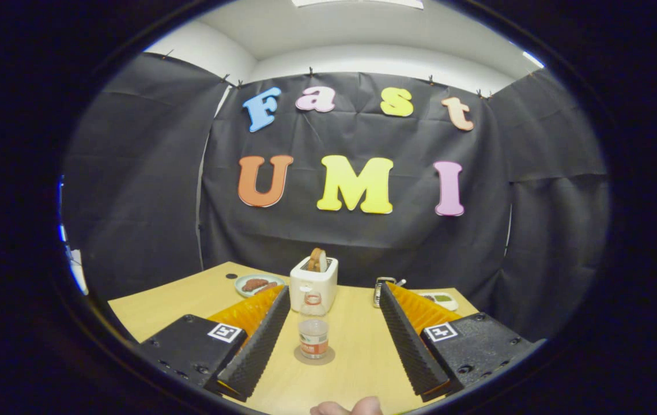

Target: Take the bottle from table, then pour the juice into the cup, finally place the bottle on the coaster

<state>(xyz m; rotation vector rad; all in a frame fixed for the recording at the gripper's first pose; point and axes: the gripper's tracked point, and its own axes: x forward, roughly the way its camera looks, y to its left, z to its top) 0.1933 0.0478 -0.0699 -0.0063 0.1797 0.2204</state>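
A clear plastic bottle (313, 329) with an orange label stands upright on a round brown coaster (314, 356) on the wooden table (357, 369). My gripper (334, 291) is open, its two fingers spread wide to either side of the bottle. Neither finger touches it. The bottle sits roughly midway along the fingers' length, a little closer to the left finger. Little liquid can be made out inside it.
Beyond the bottle stands a white toaster (313, 281) with a slice of toast in it. A plate of food (258, 284) lies to its left. Behind the right finger are a metallic object (383, 284) and a small white dish (442, 300). A person's fingertip (347, 408) shows at the near edge.
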